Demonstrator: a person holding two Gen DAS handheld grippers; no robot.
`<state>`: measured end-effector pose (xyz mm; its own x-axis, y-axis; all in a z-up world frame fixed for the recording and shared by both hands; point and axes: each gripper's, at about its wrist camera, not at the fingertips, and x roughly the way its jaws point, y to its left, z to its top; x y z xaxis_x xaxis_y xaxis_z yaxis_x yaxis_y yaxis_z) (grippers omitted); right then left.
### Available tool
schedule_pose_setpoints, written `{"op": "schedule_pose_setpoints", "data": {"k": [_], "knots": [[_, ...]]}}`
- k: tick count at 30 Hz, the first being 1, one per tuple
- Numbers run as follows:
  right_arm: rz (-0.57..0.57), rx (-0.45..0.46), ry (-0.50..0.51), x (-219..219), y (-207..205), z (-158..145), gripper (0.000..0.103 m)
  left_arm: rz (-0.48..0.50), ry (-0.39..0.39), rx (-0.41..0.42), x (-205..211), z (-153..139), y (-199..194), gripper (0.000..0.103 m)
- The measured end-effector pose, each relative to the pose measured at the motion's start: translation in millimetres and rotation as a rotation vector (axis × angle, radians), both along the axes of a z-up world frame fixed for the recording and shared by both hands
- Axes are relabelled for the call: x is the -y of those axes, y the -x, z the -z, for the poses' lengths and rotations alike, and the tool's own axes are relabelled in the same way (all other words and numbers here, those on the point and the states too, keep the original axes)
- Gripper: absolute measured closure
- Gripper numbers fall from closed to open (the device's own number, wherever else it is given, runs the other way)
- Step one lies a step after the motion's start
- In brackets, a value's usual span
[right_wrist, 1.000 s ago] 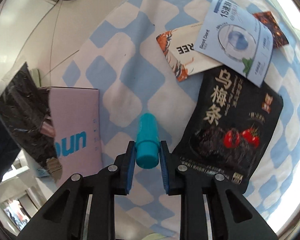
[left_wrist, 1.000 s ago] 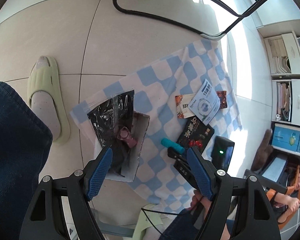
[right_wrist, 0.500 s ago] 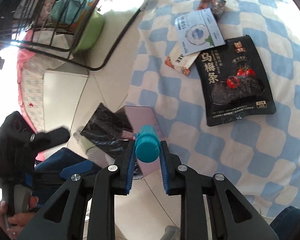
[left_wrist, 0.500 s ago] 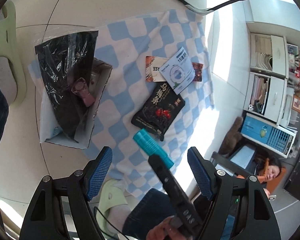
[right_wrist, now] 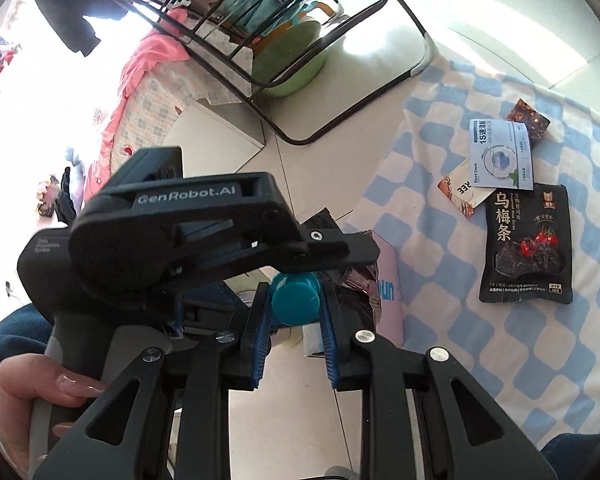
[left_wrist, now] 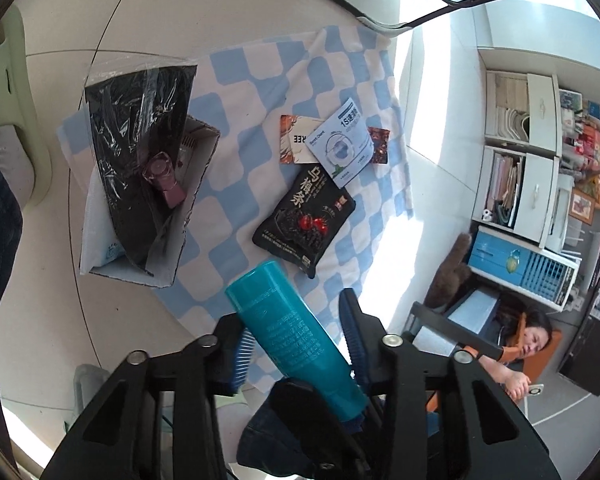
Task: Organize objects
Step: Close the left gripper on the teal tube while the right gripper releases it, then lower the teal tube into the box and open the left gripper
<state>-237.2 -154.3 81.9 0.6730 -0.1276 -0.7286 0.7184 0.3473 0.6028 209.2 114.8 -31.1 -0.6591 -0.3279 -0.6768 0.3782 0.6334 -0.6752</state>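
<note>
A teal tube (left_wrist: pixel 296 336) is held in the air above the floor. My right gripper (right_wrist: pixel 294 310) is shut on the tube's capped end (right_wrist: pixel 296 303). My left gripper (left_wrist: pixel 298 340) has narrowed around the tube's body; its blue pads (left_wrist: pixel 242 354) stand close on both sides, and I cannot tell if they touch. A white cardboard box (left_wrist: pixel 172 240) with a black plastic bag and a pink bottle (left_wrist: pixel 165 178) in it stands on the blue-checked cloth (left_wrist: pixel 240 92). A black snack pouch (left_wrist: pixel 306 218), a light blue sachet (left_wrist: pixel 342 146) and a card lie on the cloth.
A black wire rack frame (right_wrist: pixel 340 92) stands beyond the cloth with a green basin (right_wrist: pixel 288 66) under it. A green slipper (left_wrist: pixel 16 92) sits at the left. Shelving (left_wrist: pixel 532 168) and a seated person (left_wrist: pixel 528 340) are at the right.
My right gripper lifted the teal tube off the cloth and carried it between my left gripper's fingers. The left fingers have closed in from wide open.
</note>
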Motion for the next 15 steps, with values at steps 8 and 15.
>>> {"op": "schedule_pose_setpoints", "data": {"k": [8, 15], "knots": [[-0.076, 0.0, -0.079, -5, -15, 12, 0.076, -0.024, 0.048, 0.194, -13, -32, -31, 0.083], [0.027, -0.259, -0.152, 24, 28, 51, 0.037, 0.013, -0.109, 0.371, -27, -18, -38, 0.083]]}}
